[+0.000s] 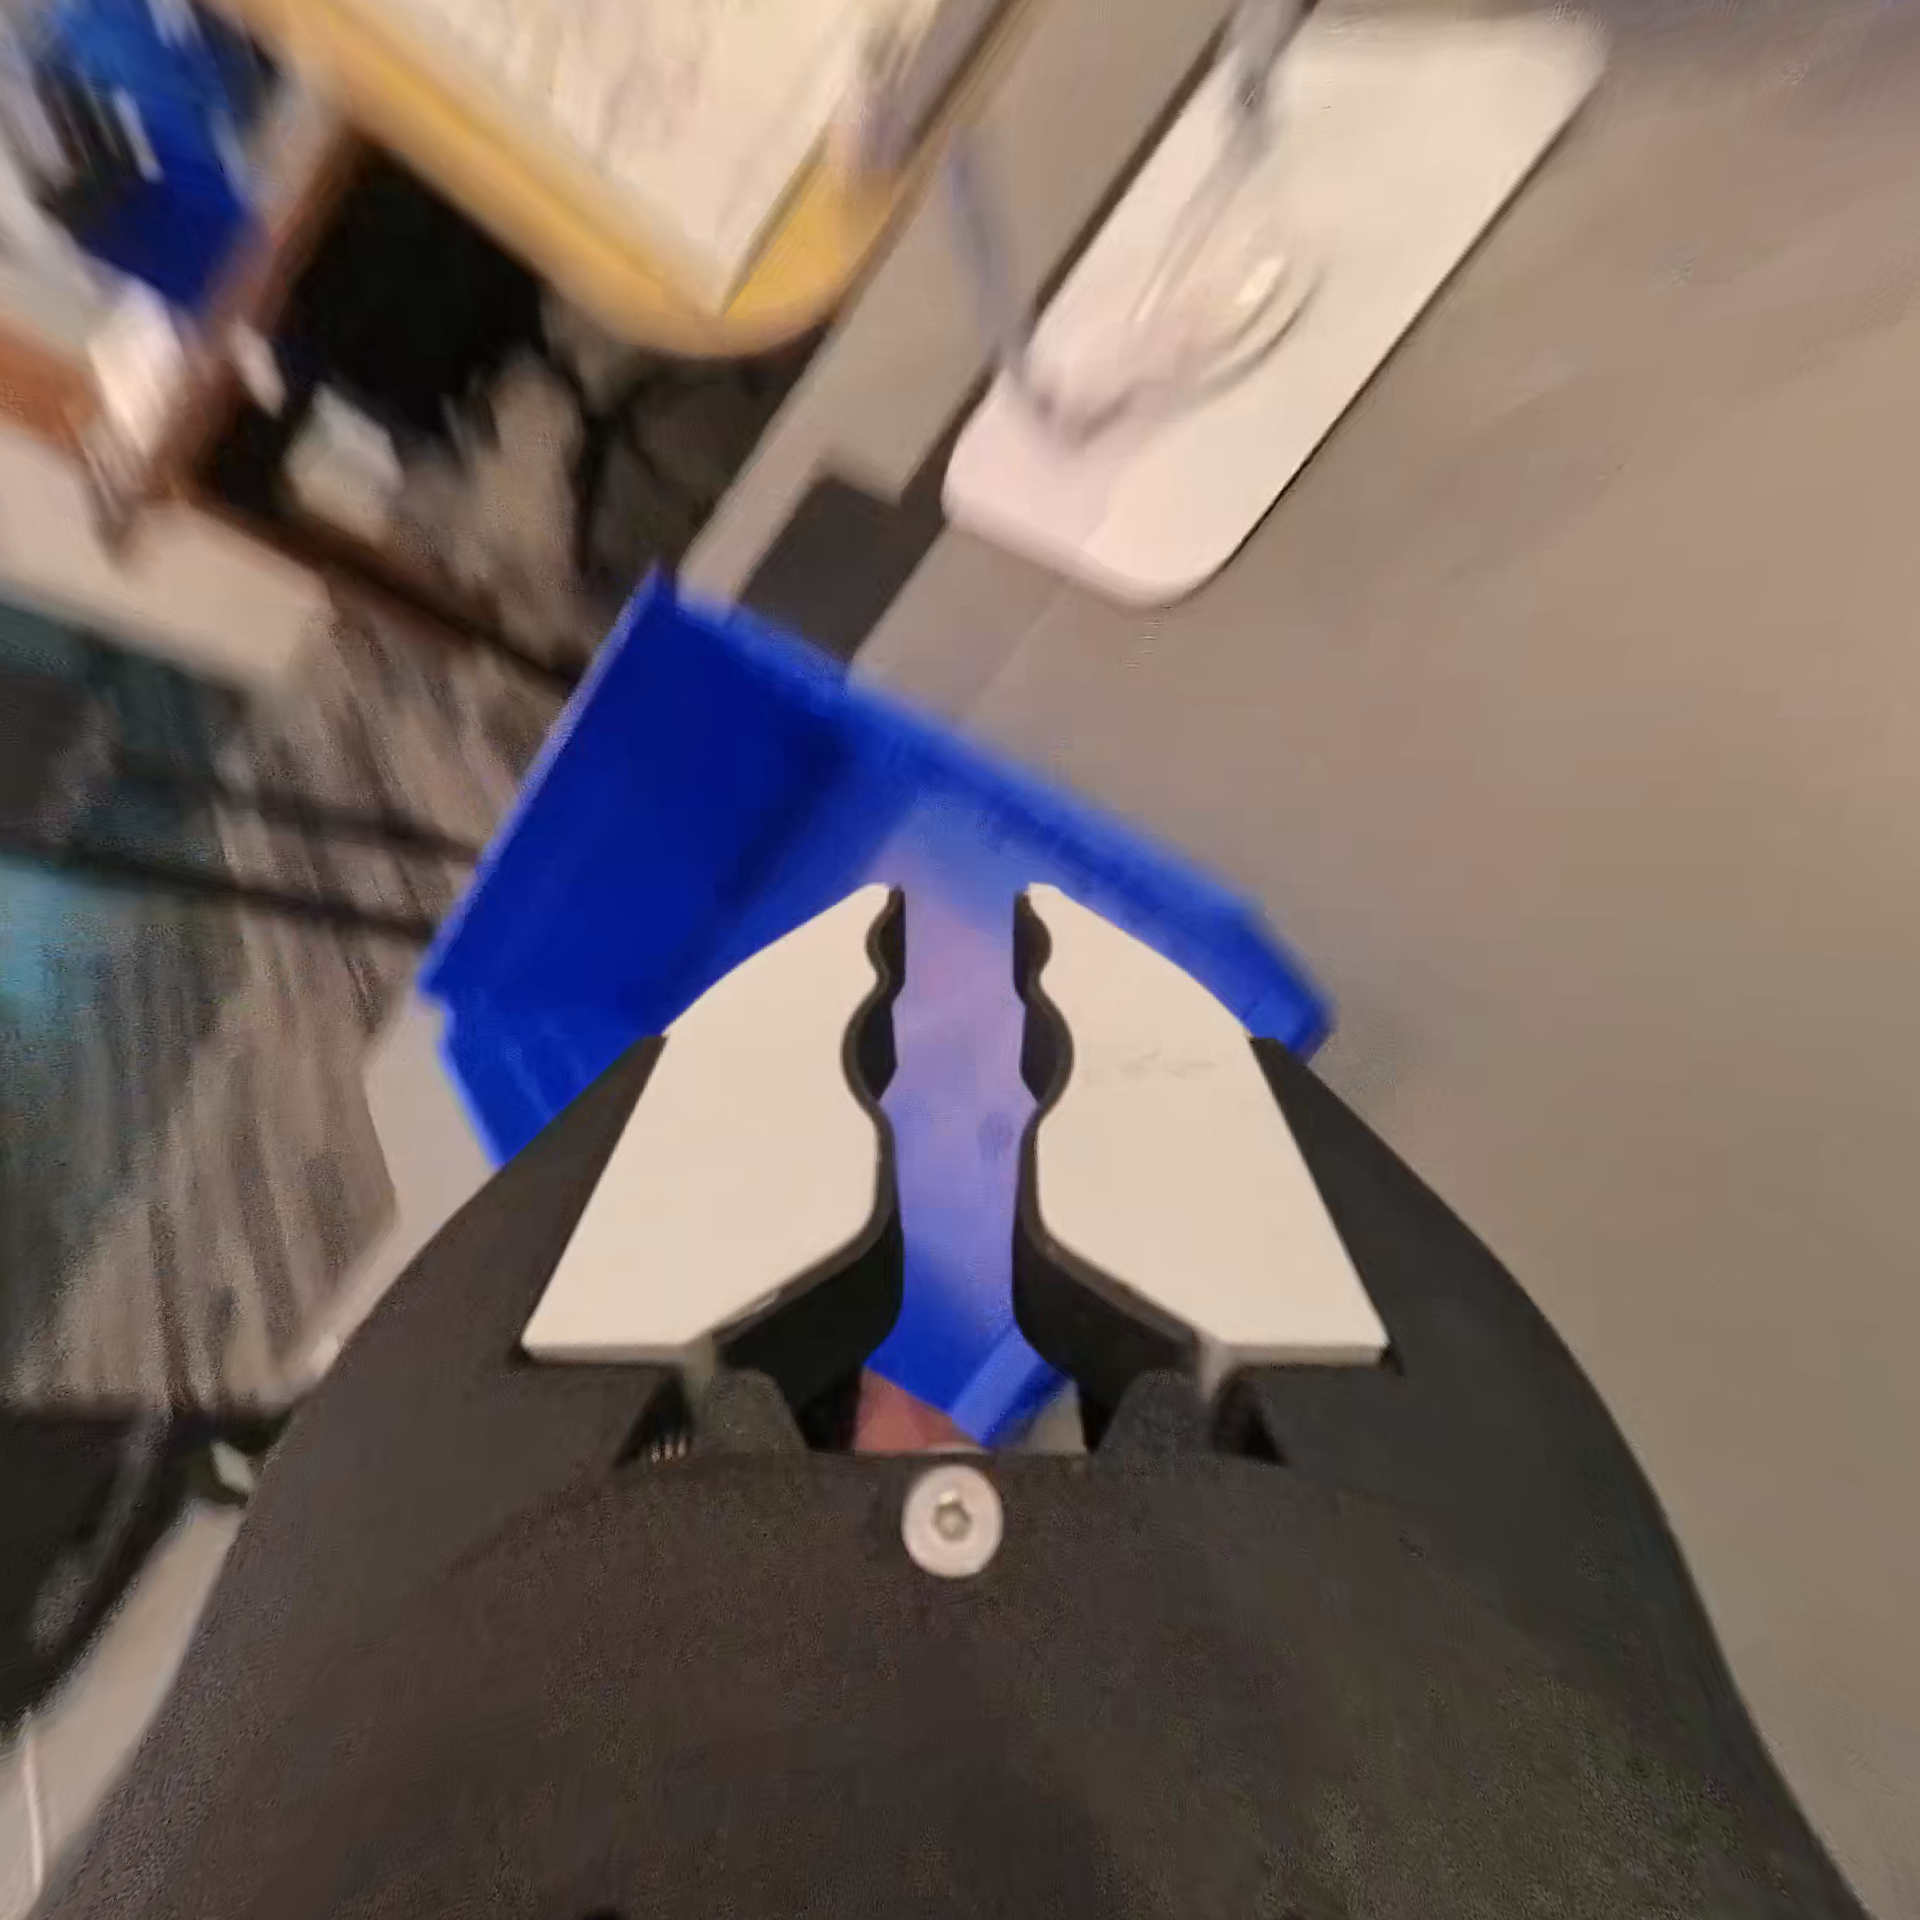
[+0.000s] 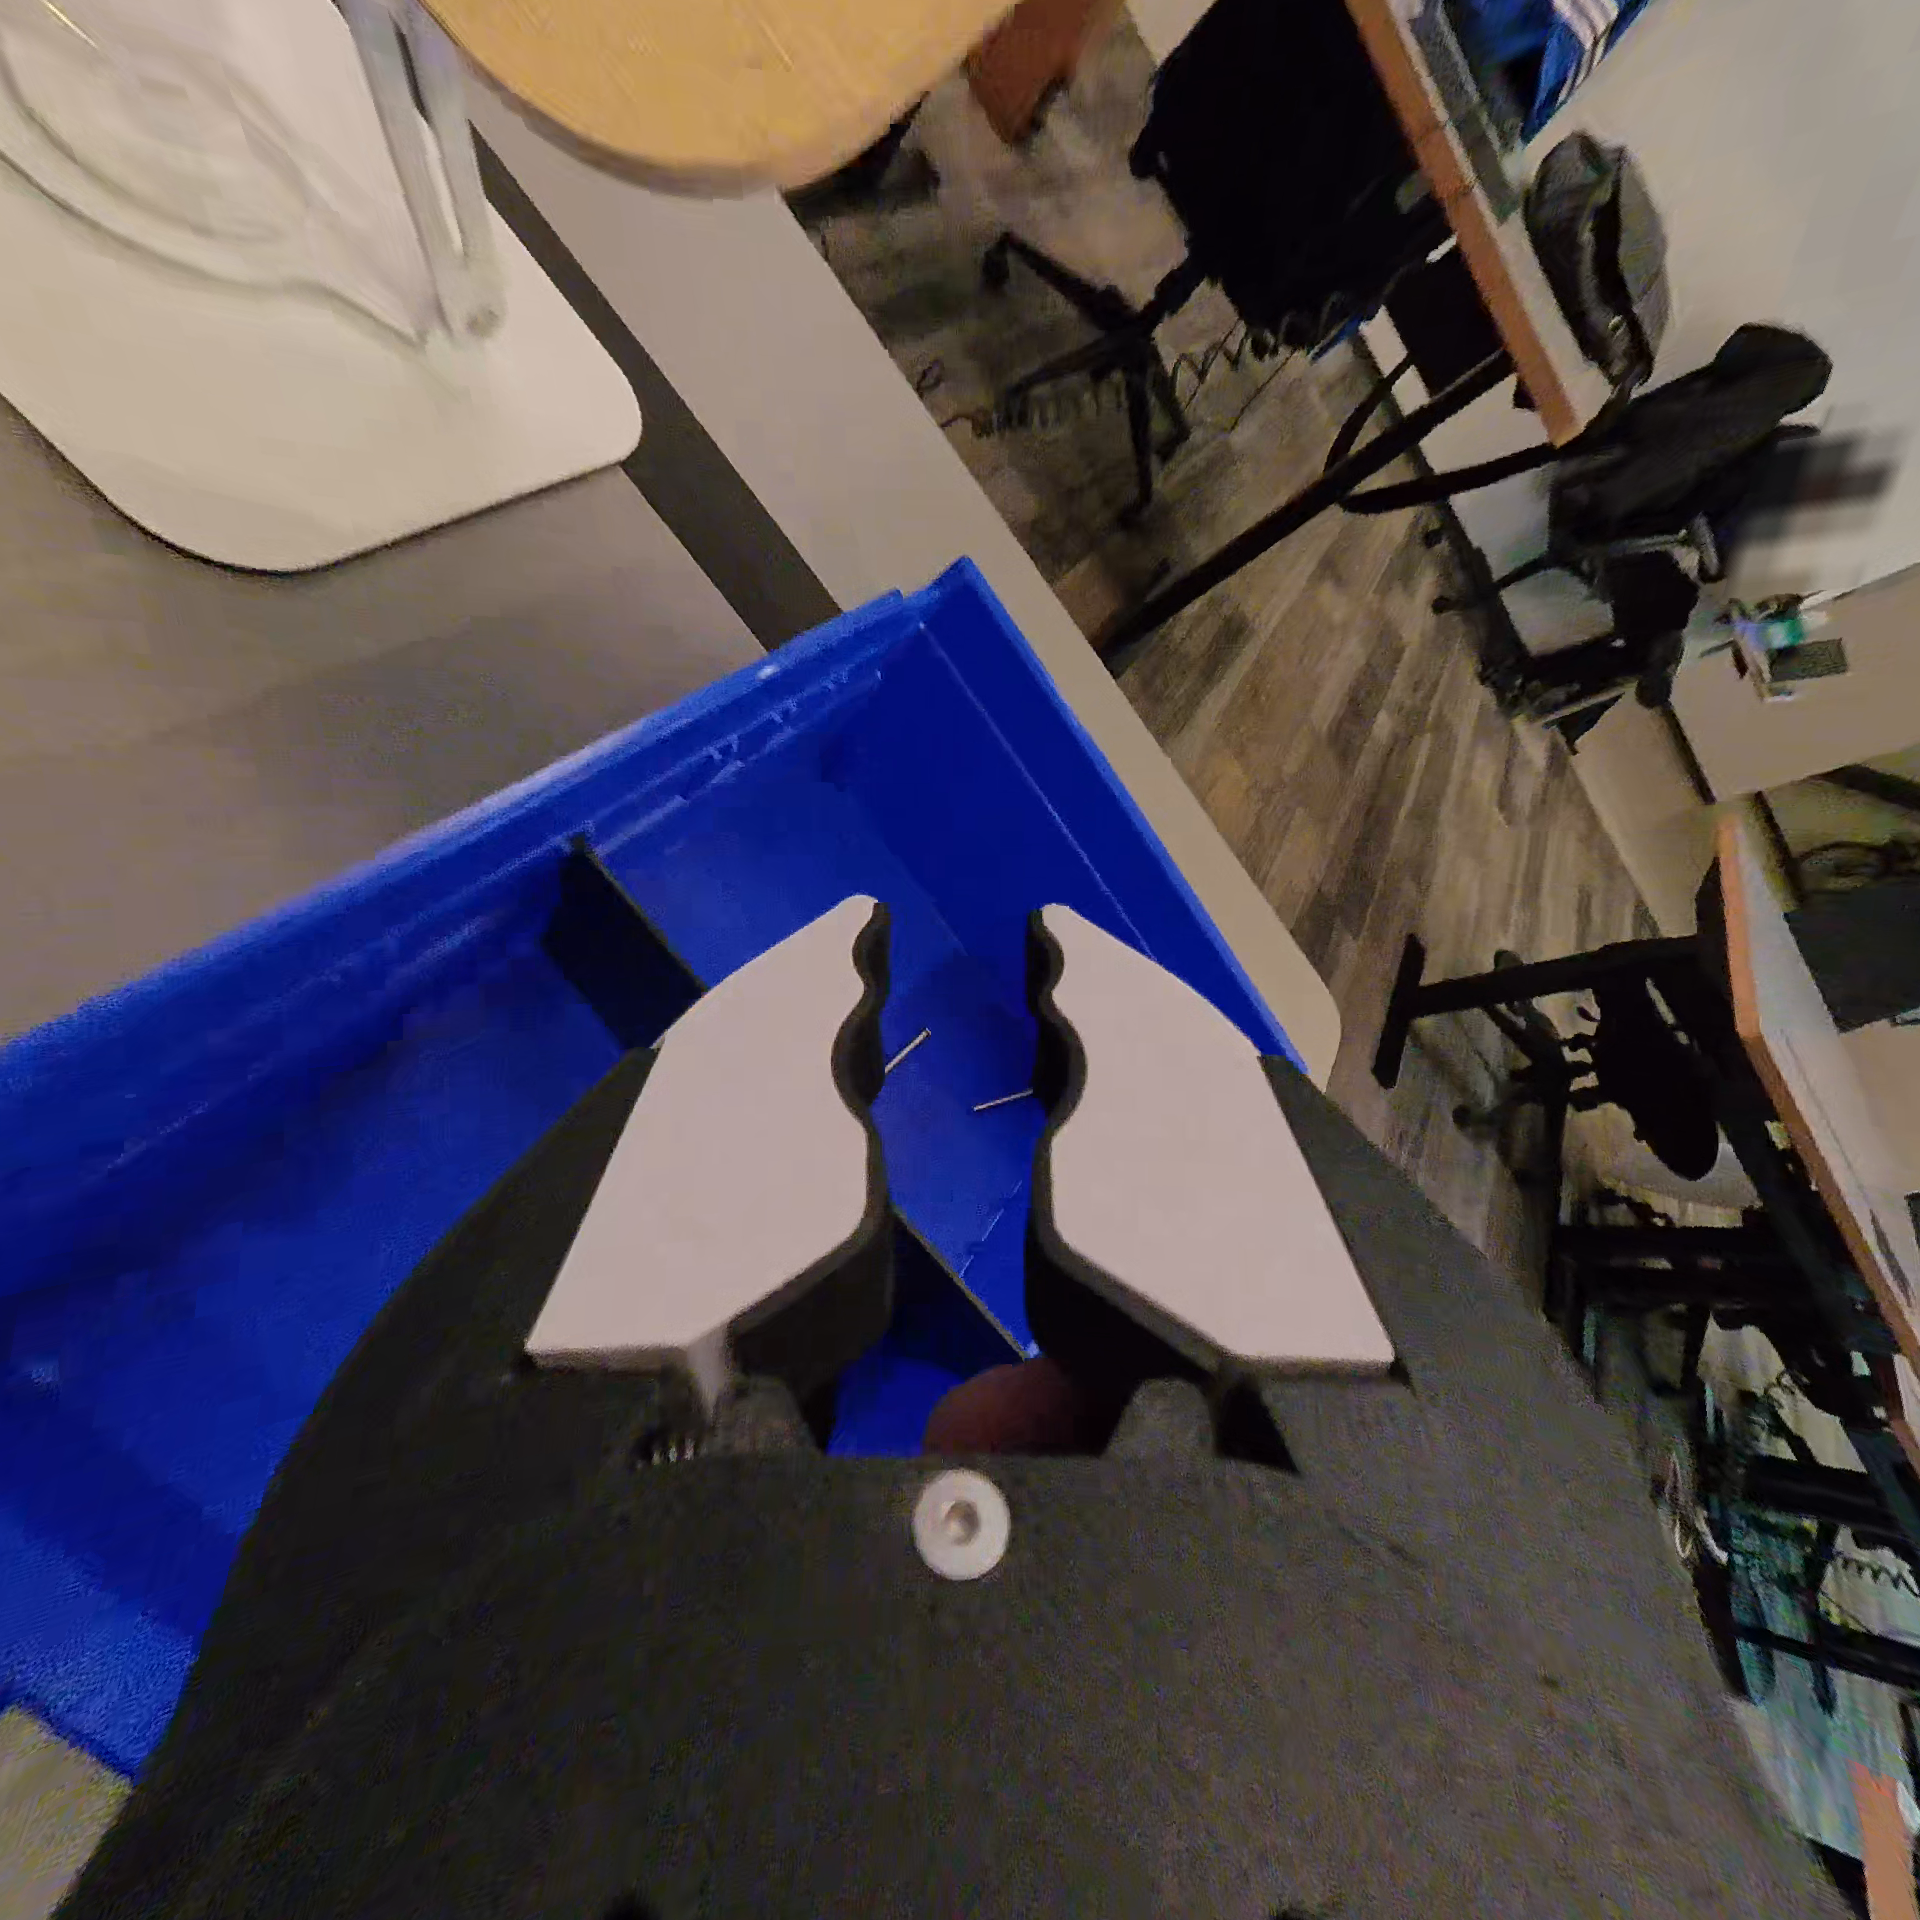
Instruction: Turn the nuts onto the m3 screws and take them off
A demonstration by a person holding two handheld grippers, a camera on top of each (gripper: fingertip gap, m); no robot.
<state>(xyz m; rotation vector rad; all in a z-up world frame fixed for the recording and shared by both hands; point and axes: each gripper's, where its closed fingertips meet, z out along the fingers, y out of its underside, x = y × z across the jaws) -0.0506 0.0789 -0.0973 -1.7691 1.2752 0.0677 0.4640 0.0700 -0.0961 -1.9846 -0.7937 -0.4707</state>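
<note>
Plainly, two thin metal screws (image 2: 907,1049) (image 2: 1001,1103) are seen lying flat on the floor of the blue bin's (image 2: 312,1039) end compartment, framed in the gap of the right gripper (image 2: 954,925), whose fingers are held apart on nothing. The upper screw's long axis is run from about one o'clock to seven o'clock; the lower one is laid nearly along three to nine, tipped slightly. Which end is the head cannot be told.

Such screws are judged very light, stiff and slippery, easily rolled or flicked on smooth plastic. A hold across the shank near mid-length is suggested, with the axis crosswise to the fingers, so that an end is left free for a nut.

No nuts can be made out. The left gripper (image 1: 958,902) is shown with its fingers likewise apart and empty, above the bin (image 1: 665,862), in a heavily blurred view. A white base (image 2: 312,447) is seen toward eleven o'clock on the grey table (image 2: 260,665).
</note>
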